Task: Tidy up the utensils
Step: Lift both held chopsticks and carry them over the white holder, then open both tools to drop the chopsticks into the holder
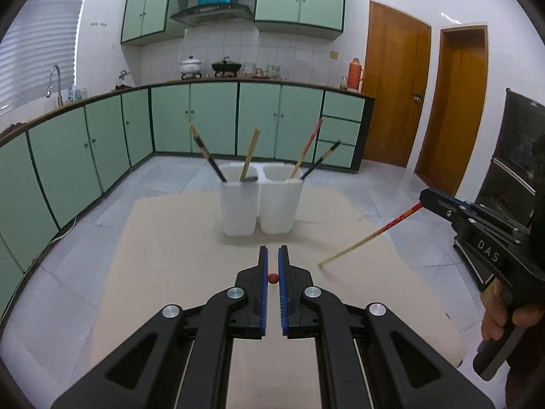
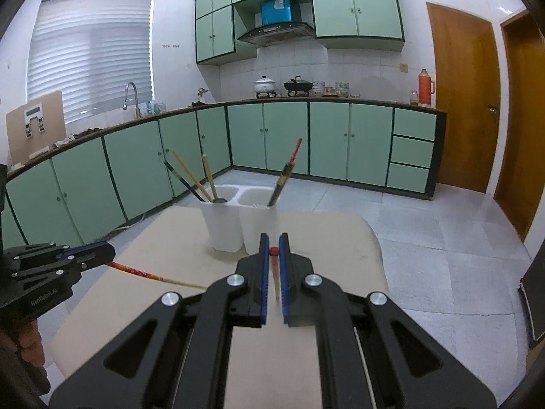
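Observation:
A white two-compartment holder stands on the beige table ahead of both grippers, with several chopsticks leaning in each compartment; it also shows in the right wrist view. My left gripper is shut on a red-ended chopstick, seen end-on; its shaft slants down to the table. My right gripper is shut on another red-ended chopstick, whose shaft slants down with its tip on the table right of the holder.
Green kitchen cabinets run along the far wall and the left. Wooden doors stand at the right. A dark cabinet is at the far right. Grey tiled floor surrounds the table.

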Available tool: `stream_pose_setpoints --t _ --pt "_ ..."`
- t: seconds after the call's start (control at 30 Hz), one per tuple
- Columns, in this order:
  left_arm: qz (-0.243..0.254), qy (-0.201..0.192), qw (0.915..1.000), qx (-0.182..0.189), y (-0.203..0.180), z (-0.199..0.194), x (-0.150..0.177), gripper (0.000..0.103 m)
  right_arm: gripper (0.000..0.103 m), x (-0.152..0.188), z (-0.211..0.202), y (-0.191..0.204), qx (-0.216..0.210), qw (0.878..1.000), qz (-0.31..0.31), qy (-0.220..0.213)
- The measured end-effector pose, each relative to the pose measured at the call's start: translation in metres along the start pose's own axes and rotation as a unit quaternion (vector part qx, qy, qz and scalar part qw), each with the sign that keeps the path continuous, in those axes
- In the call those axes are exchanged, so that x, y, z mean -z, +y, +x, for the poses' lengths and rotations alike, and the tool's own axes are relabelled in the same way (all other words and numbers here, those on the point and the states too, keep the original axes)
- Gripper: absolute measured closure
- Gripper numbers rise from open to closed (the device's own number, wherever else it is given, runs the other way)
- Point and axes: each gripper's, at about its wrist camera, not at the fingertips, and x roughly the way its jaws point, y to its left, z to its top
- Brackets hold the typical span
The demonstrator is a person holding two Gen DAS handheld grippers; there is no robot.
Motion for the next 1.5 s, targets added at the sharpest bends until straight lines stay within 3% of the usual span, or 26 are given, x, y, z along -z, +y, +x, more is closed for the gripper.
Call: stream_pose_setpoints --t 0.5,0.9,1.07,1.2,1.5 --pt "0.021 -0.068 0.9969 0.031 0.012 -0.015 -0.091 0.098 0.098 -0.107 0.008 0.008 -0.078 0.997 -0.004 -0.02" --pt "0.05 -0.164 0.9852 -0.001 0.023 -0.028 -0.196 0.098 0.098 -0.205 0.044 0.003 -0.077 0.995 -0.016 -0.06" --pt "0.057 -0.181 0.9817 -0.02 0.028 -0.012 -0.224 0.098 0.098 -0.22 0.072 0.004 -0.064 0.996 -0.023 -0.062" --pt "0.049 -0.166 0.9848 -0.013 0.032 0.018 -0.236 0.098 0.098 -0.224 0.092 0.005 -0.057 0.996 -0.027 -0.064" --pt "0.03 -0.134 0.9905 -0.014 0.046 0.085 -0.229 0.098 0.098 -0.215 0.136 -0.001 -0.05 0.997 -0.018 -0.06"
